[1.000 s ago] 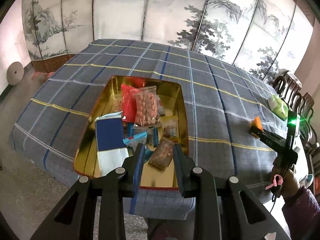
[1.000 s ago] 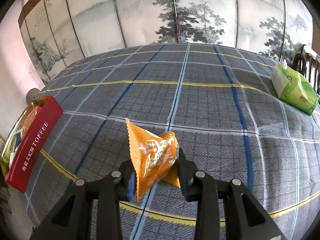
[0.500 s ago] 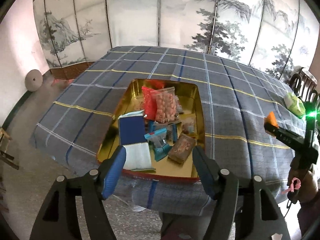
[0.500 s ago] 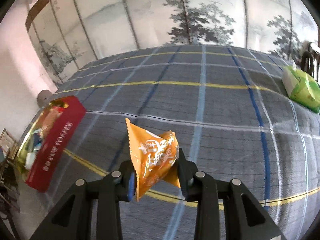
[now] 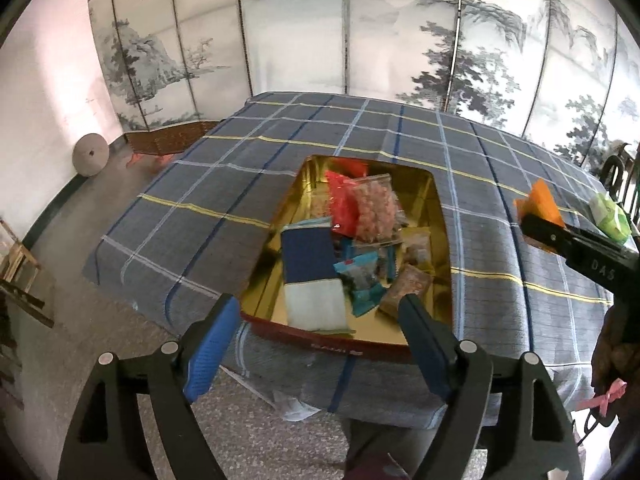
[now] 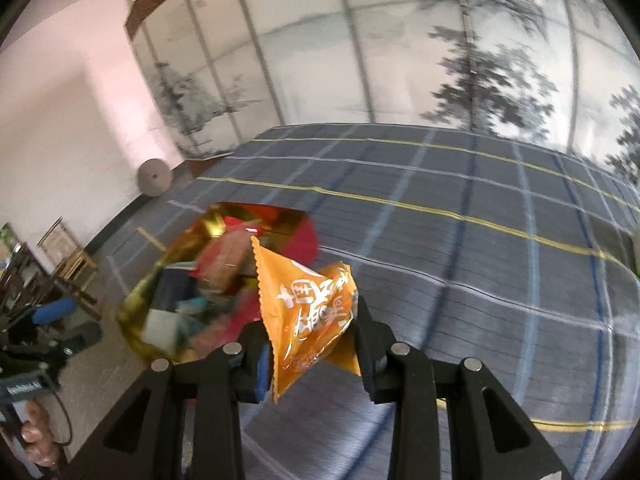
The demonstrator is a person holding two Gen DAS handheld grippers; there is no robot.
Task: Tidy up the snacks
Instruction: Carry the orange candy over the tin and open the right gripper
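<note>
A gold-lined red tin [image 5: 442, 248] sits on the plaid table, packed with several snack packs, among them a blue-and-white pack [image 5: 312, 276] and a clear bag of pink sweets [image 5: 372, 208]. My left gripper [image 5: 320, 320] hovers at the tin's near edge, its jaws opening with nothing between them. My right gripper [image 6: 310, 344] is shut on an orange snack packet [image 6: 308, 312], held above the cloth just right of the tin [image 6: 138, 308]. From the left wrist view that packet [image 5: 540, 202] shows at the right, pinched by the right gripper [image 5: 538, 228].
A green tissue pack [image 5: 610, 216] lies at the table's far right, by dark wooden chairs [image 5: 618, 168]. A painted folding screen [image 5: 360, 40] stands behind the table. A round stone disc [image 5: 90, 154] leans on the left wall. Grey floor lies below the table's near edge.
My left gripper opened wide, letting go of the brown snack pack, and drew back from the tin. My right gripper carried the orange packet up and leftward toward the tin.
</note>
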